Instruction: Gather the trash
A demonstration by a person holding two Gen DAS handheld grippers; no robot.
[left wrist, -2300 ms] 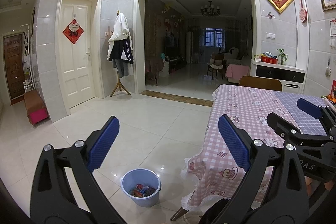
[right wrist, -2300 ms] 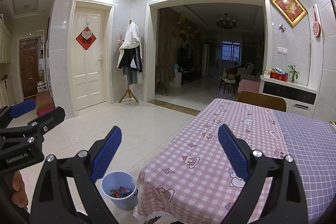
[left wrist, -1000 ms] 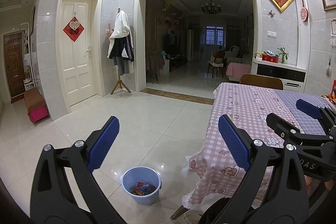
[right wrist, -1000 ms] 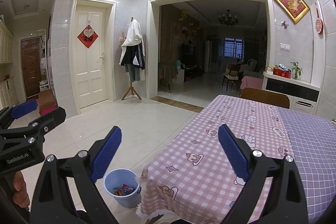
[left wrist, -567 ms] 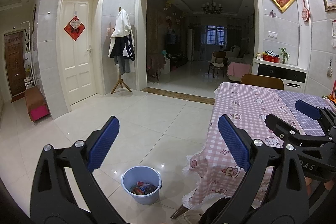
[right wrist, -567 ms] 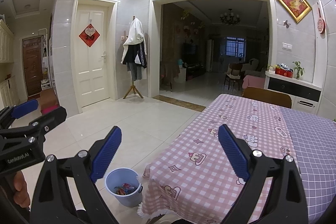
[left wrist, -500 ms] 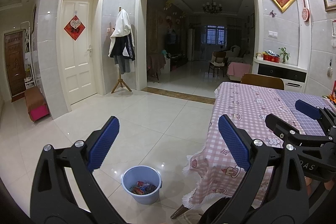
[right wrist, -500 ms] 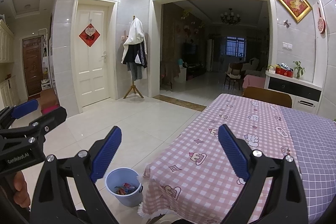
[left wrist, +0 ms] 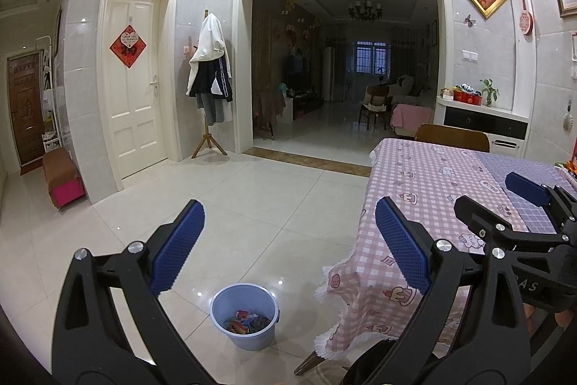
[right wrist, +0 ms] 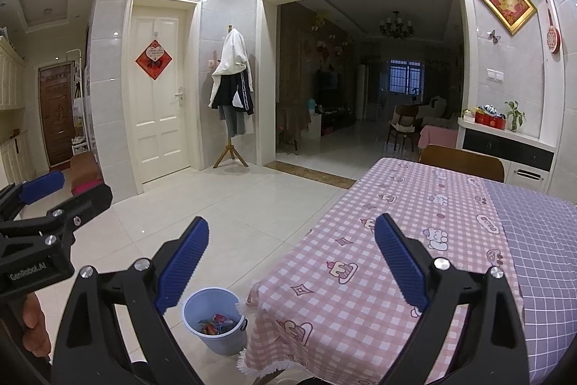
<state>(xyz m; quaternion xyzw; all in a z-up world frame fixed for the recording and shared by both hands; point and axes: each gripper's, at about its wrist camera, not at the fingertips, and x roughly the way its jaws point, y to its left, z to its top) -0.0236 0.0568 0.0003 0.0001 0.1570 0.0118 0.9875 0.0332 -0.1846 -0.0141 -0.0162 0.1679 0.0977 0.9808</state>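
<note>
Jaws of left gripper [left wrist: 286, 249] and right gripper [right wrist: 290, 262] gape wide, empty.

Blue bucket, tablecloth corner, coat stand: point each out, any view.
Blue bucket [left wrist: 230, 302], left wrist view, on the inner wall just under the near-left rim.
Pink checked tablecloth [right wrist: 324, 298], right wrist view, on the cloth at the near corner above the bucket.
Coat stand [left wrist: 208, 143], left wrist view, on the wooden tripod legs.

Glossy white tiled floor [left wrist: 274, 197], carrying a light blue bucket [left wrist: 245, 316] of colourful scraps at 6 o'clock. At 3 o'clock, tabletop [right wrist: 414, 226] draped in pink checked cloth, purple at its right.
</note>
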